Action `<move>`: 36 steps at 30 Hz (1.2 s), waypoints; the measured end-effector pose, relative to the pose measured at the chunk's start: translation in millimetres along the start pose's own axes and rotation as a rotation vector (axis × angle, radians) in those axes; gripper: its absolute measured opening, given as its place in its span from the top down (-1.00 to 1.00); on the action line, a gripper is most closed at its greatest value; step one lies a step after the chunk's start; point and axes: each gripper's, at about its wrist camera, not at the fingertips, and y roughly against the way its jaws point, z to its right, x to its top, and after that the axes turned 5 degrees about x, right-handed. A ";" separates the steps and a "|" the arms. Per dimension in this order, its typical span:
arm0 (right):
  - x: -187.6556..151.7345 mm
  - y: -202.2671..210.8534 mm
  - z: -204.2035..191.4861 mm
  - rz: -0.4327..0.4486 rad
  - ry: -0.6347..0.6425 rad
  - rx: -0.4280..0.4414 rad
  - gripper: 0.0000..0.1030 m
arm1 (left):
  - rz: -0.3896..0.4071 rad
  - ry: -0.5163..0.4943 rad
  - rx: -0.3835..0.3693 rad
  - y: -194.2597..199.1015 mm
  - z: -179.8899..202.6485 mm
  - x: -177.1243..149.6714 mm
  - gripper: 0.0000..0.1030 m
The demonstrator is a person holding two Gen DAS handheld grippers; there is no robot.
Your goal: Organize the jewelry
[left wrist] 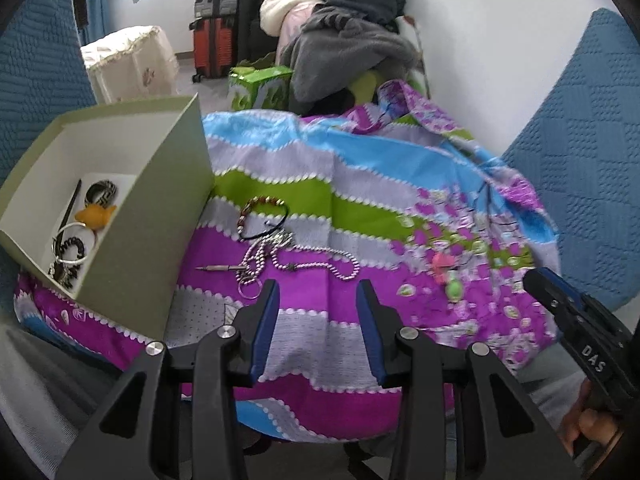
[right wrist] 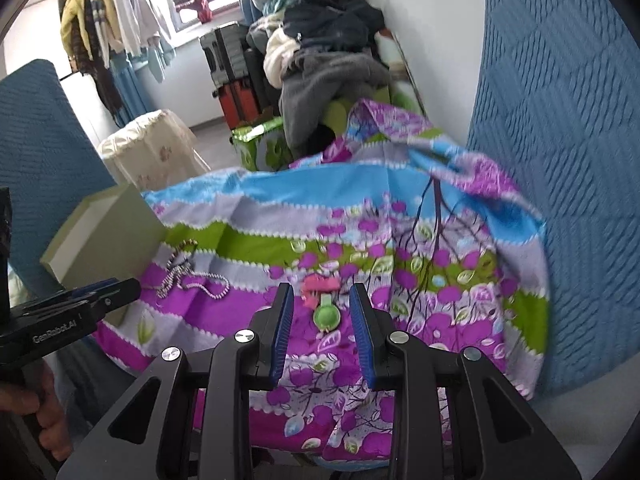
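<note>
A pale green box stands at the left of a striped cloth; bangles, dark beads and an orange charm lie inside it. On the cloth lie a beaded bracelet, a silver ball chain and a small metal pin. My left gripper hovers open just in front of the chain with nothing between its fingers. Further right lie a pink piece and a green round piece. My right gripper stands open above them, the green piece showing between its blue pads without contact.
Blue padded chair backs flank the cloth on both sides. Behind are piled clothes, suitcases, a green carton and a cream covered basket. A hand holds the other gripper at the lower right.
</note>
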 end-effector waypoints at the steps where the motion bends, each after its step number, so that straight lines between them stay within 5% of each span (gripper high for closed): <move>1: -0.9 -4.5 2.3 -0.011 -0.004 -0.001 0.48 | -0.002 -0.002 0.015 -5.5 -0.5 -1.4 0.22; 17: -14.5 -68.4 15.2 -0.165 -0.035 -0.013 0.48 | 0.007 -0.059 0.167 -57.6 -9.7 2.1 0.22; 28: -17.9 -92.8 17.8 -0.215 -0.048 -0.022 0.43 | -0.012 -0.076 0.198 -80.4 -17.5 6.1 0.24; 30: -17.4 -94.4 14.2 -0.212 -0.022 -0.035 0.40 | -0.015 -0.073 0.196 -80.7 -18.2 7.0 0.37; 32: -17.3 -94.7 12.1 -0.209 -0.011 -0.035 0.35 | -0.040 -0.060 0.164 -83.4 -20.7 7.4 0.77; 36: -16.5 -96.3 9.5 -0.209 0.000 -0.027 0.34 | -0.052 -0.099 0.167 -82.4 -16.3 9.2 0.85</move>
